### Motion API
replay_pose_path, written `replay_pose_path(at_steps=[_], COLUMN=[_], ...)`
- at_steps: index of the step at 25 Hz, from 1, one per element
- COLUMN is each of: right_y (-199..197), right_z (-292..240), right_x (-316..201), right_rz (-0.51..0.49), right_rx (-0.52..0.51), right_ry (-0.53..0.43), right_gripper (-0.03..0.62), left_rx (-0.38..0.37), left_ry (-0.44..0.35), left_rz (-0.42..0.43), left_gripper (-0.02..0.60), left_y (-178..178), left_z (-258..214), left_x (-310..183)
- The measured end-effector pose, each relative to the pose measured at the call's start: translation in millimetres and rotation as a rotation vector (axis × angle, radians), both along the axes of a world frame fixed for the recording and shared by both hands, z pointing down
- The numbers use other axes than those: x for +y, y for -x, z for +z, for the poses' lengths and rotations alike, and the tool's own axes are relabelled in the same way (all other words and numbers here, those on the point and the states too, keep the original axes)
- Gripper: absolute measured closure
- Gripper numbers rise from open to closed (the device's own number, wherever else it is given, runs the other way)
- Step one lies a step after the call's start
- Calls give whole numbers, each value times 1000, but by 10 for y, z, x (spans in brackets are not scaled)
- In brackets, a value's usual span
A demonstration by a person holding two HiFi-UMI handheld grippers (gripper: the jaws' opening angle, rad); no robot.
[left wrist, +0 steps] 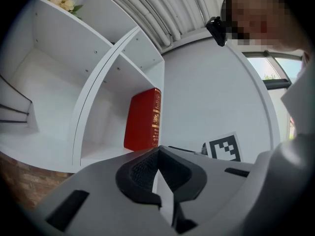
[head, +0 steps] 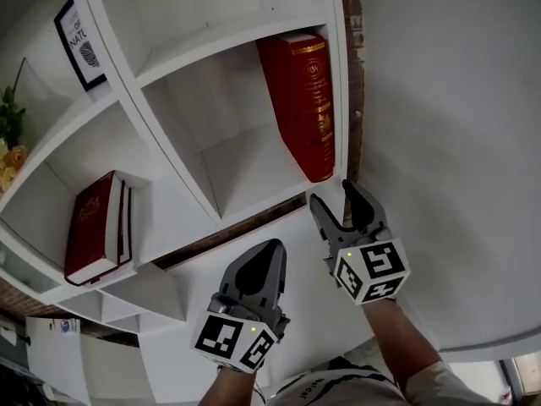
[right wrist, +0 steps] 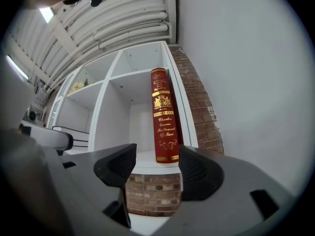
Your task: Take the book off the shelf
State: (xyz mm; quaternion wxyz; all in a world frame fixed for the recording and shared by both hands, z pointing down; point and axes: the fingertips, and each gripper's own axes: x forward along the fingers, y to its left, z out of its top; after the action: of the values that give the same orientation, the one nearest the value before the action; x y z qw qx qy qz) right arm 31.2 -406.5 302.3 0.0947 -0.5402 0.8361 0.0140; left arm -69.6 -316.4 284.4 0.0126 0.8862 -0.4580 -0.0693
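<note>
One tall red hardback book with gold print (right wrist: 165, 117), spine upright, just ahead of the wide-open, empty right gripper (right wrist: 156, 160), with the closed, empty left gripper (left wrist: 157, 154) farther off.

Framed picture (head: 80, 45), yellow flowers (head: 10, 161), second red book (head: 97, 227).

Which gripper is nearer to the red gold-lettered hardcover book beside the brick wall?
Right. The right gripper is just short of the red book, jaws apart, not touching; the left gripper hangs farther back and leftward.
</note>
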Motion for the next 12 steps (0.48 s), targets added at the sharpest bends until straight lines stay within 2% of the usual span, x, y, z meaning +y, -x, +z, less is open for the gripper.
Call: replay_pose_path(at_steps=[6,12], right_y=[6,126], right_z=[2,-70], right_x=[-400,-531], right_rz=[20,92], right_rx=[29,103], right_ry=[-22,-111], right_gripper=[318,316], left_rx=[-21,-35], left_ry=[27,32], left_rz=[-56,-98], left_gripper=[571,571], left_y=[25,103], left_z=[62,86], left_x=[-209,-309])
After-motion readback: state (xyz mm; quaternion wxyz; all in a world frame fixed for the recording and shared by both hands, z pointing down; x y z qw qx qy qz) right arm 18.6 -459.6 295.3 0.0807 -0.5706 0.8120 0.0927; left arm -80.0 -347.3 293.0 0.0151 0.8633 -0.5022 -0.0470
